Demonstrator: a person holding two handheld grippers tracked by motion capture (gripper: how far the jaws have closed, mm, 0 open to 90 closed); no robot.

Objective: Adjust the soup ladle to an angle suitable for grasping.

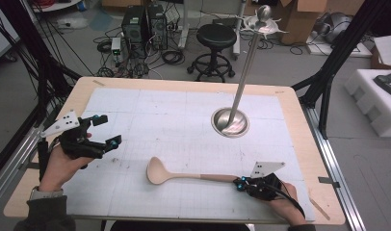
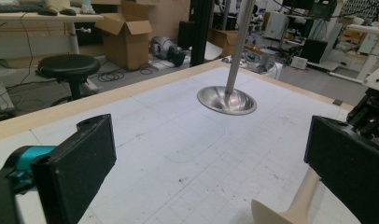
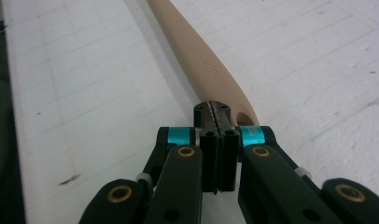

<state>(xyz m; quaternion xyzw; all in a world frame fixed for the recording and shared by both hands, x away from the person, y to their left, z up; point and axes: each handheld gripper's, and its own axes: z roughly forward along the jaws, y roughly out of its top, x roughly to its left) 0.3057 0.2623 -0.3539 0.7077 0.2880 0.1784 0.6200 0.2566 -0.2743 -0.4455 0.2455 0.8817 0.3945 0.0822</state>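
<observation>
A pale wooden spoon [image 1: 184, 175] lies flat on the white gridded mat, bowl to the left, handle pointing right. My right gripper [image 1: 239, 183] is at the handle's end; in the right gripper view its jaws [image 3: 213, 109] stand pressed together with nothing between them, tips right at the spoon [image 3: 201, 51] handle's holed end. I cannot tell whether they touch it. My left gripper [image 1: 109, 130] hovers at the mat's left side, open and empty. In the left gripper view, the spoon's bowl [image 2: 290, 205] shows low between the left gripper's [image 2: 211, 168] wide jaws.
A metal stand with a dished base [image 1: 229, 121] and a tall pole rises from the mat's right middle; its base [image 2: 227, 100] lies ahead of the left gripper. Beyond the table's far edge are a black stool [image 1: 216, 36] and computer towers [image 1: 144, 24]. White foam blocks [image 1: 376, 96] sit at right.
</observation>
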